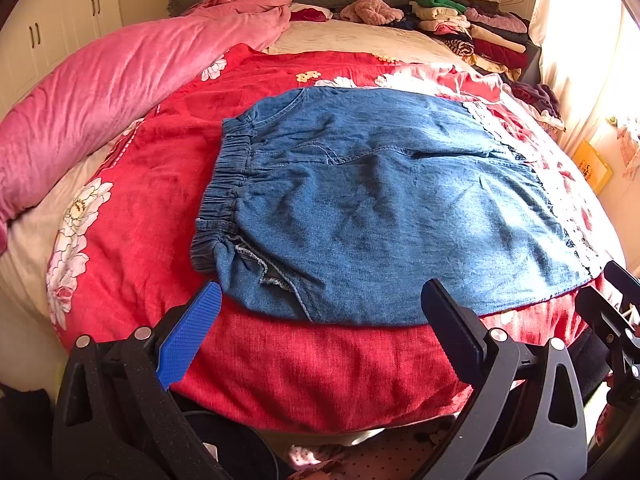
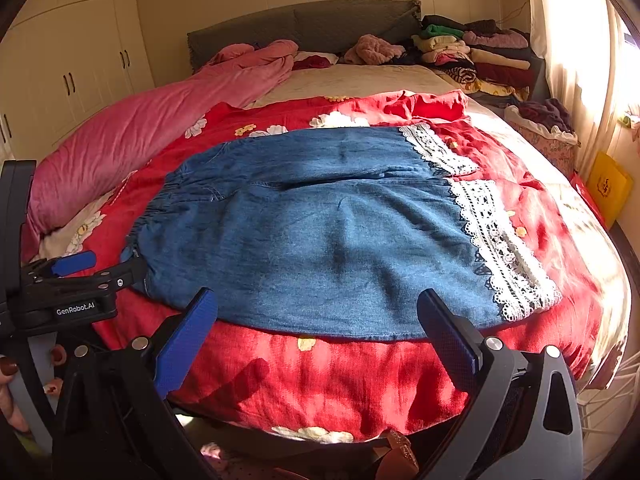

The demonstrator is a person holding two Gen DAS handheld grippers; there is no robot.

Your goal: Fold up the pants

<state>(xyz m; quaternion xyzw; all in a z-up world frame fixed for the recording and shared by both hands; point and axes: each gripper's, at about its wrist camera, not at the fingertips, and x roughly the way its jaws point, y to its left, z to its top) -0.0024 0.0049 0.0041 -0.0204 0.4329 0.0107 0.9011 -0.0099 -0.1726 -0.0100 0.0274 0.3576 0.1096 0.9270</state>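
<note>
Red bedspread (image 2: 328,384) — one denim pants (image 2: 320,240), two claws gaping.

Blue denim pants (image 2: 320,236) w/ white lace hems (image 2: 500,248), red floral bedspread (image 2: 320,380), pink quilt (image 1: 100,92), blue-padded tongs (image 1: 320,328).

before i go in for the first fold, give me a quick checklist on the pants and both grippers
1. Pants laid out flat on the red bedspread: ok, only slight wrinkles.
2. Left hand-held gripper open and holding nothing: ok.
3. Right hand-held gripper open and holding nothing: ok.
4. Waistband in plain view on the left: ok.
5. Lace hems lined up with each other: not ok, the far one sits further back to the left.
6. Near edge of the pants within reach of both grippers: ok, it lies just ahead of the fingertips.
7. Underside layer smooth: cannot tell.
</note>
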